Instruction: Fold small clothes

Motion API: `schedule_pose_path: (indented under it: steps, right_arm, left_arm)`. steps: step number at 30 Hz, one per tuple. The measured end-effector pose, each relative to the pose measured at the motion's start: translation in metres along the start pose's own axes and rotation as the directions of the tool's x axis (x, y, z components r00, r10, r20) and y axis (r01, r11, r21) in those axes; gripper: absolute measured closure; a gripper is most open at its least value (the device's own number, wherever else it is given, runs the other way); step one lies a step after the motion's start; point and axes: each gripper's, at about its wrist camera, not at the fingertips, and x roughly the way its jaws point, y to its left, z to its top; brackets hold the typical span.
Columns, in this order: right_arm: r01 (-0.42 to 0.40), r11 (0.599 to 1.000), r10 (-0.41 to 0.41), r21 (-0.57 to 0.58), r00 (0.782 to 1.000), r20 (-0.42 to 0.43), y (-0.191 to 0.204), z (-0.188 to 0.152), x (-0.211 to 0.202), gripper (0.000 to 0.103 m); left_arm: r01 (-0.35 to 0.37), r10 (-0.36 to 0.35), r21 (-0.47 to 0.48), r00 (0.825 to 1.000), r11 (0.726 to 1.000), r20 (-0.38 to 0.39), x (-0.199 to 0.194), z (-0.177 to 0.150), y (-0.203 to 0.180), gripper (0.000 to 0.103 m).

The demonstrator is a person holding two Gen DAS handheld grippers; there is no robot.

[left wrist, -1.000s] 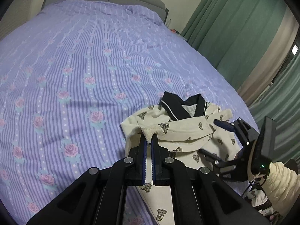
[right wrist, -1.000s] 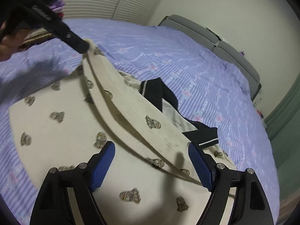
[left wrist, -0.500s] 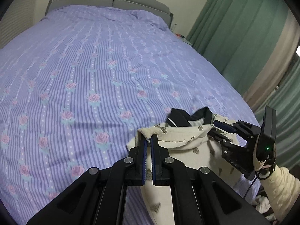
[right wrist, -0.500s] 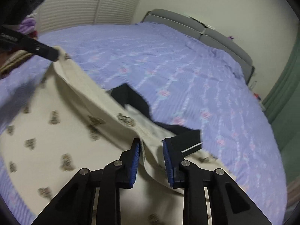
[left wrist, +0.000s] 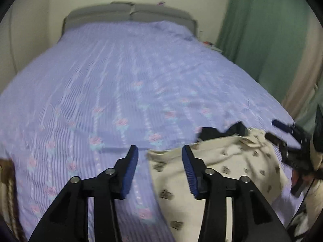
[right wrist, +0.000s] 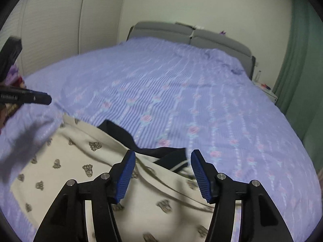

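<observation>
Progress on the fold is partial. We see the cream cotton garment with a small dark printed motif and a black white-piped collar (right wrist: 84,167) lying on the lilac striped bedspread with pink roses (right wrist: 181,92), near the foot of the bed and toward its right edge in the left wrist view. One layer of cream cloth is laid over the body of the garment, and its long edge runs as a diagonal ridge across the fabric in the right wrist view. We judge this to be a first fold, set down.

The left gripper (left wrist: 160,161) has its jaws opening, with no cloth between them; the near corner of the garment (left wrist: 161,161) lies on the bedspread below the gap. The right gripper (right wrist: 163,169) also has its jaws opening. The black collar and the folded edge show through the gap, but the pads do not press on them. Neither gripper holds the garment.

Remaining work, as we judge it:

1. The folded layer is not flat. Wrinkles and a raised ridge remain near the collar.
2. The collar end sits bunched, with part of the black trim turned out onto the bedspread.
3. At least one further fold is needed to reach a compact shape.
4. Whether the sleeves are tucked in, we cannot tell; both views are blurred.

No other garment for folding can be identified on the bed.
</observation>
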Motion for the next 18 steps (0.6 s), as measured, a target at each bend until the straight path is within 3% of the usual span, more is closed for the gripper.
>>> schedule_pose_path:
  steps: [4,7,13,18]
  right_arm:
    - [0.007,0.998,-0.010,0.064,0.999,0.047,-0.032,-0.013,-0.033,0.043]
    - [0.042,0.997,-0.044,0.065,0.999,0.029,-0.054,-0.028,-0.045,0.043]
    - [0.067,0.997,-0.069,-0.027,0.995,-0.068,-0.079,-0.059,-0.038,0.043]
    - [0.045,0.998,-0.048,-0.037,0.994,-0.098,-0.096,-0.069,-0.025,0.048]
  left_arm:
    - [0.070,-0.072,0.154,0.997,0.986,0.010,-0.007,0.000,-0.048,0.057]
    - [0.113,-0.115,0.249,0.993,0.962,-0.006,0.005,-0.002,-0.086,0.057]
    - [0.210,-0.191,0.294,0.977,0.932,-0.093,0.041,-0.004,-0.137,0.057]
    - [0.215,-0.189,0.323,0.976,0.922,-0.111,0.056,-0.004,-0.162,0.058]
